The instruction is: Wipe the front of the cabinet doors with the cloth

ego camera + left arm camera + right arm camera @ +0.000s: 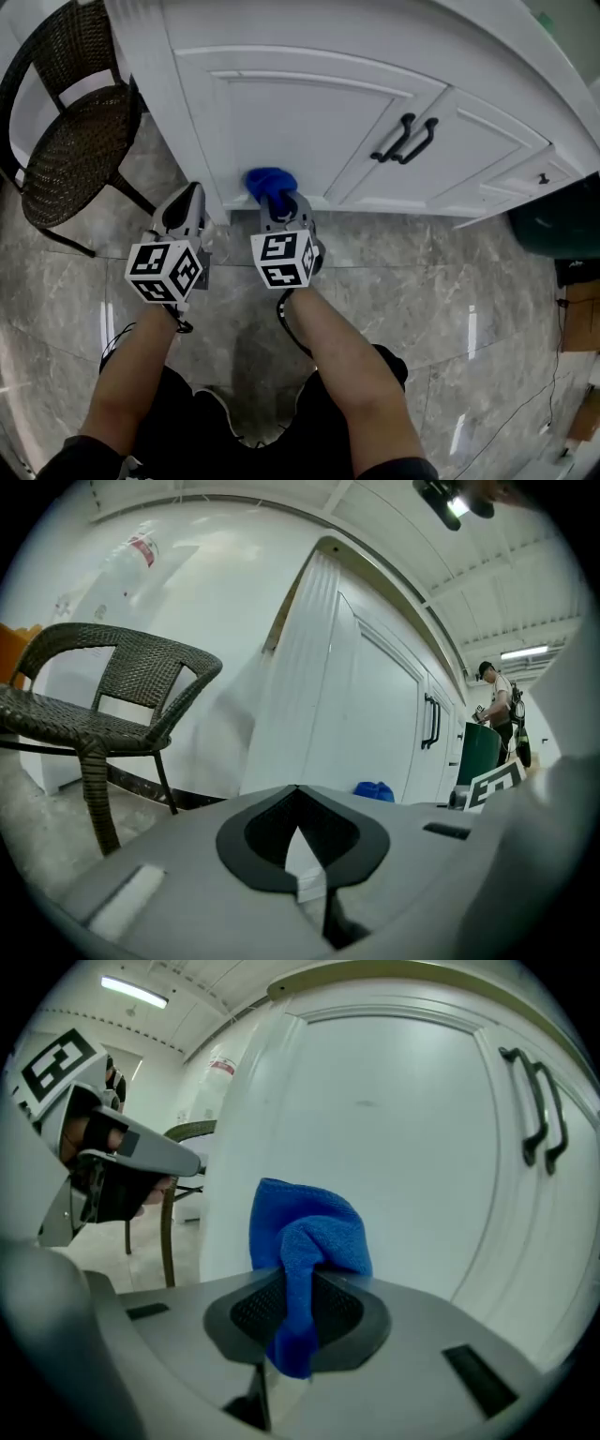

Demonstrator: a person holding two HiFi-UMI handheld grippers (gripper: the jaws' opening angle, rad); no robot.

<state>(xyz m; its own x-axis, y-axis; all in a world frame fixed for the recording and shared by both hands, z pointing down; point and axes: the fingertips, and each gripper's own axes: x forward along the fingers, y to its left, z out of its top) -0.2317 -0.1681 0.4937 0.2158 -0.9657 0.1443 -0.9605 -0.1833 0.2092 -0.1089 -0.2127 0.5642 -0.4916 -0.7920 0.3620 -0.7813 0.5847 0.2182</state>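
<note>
A blue cloth (269, 182) (309, 1241) is pinched in my right gripper (280, 202) (298, 1309), which is shut on it. The cloth sits low against the left white cabinet door (300, 112) (394, 1147), near its bottom edge. My left gripper (187, 208) (298, 841) is shut with nothing between its fingers, down by the cabinet's left corner. In the left gripper view the cloth (375, 790) shows as a small blue lump by the door (375, 724). Two black handles (405, 139) (534, 1110) sit where the doors meet.
A dark wicker chair (70, 141) (103, 705) stands left of the cabinet on the grey marble floor (450, 281). A dark green bin (558, 220) is at the right. A person (497, 705) stands far off by the bin. My knees fill the bottom of the head view.
</note>
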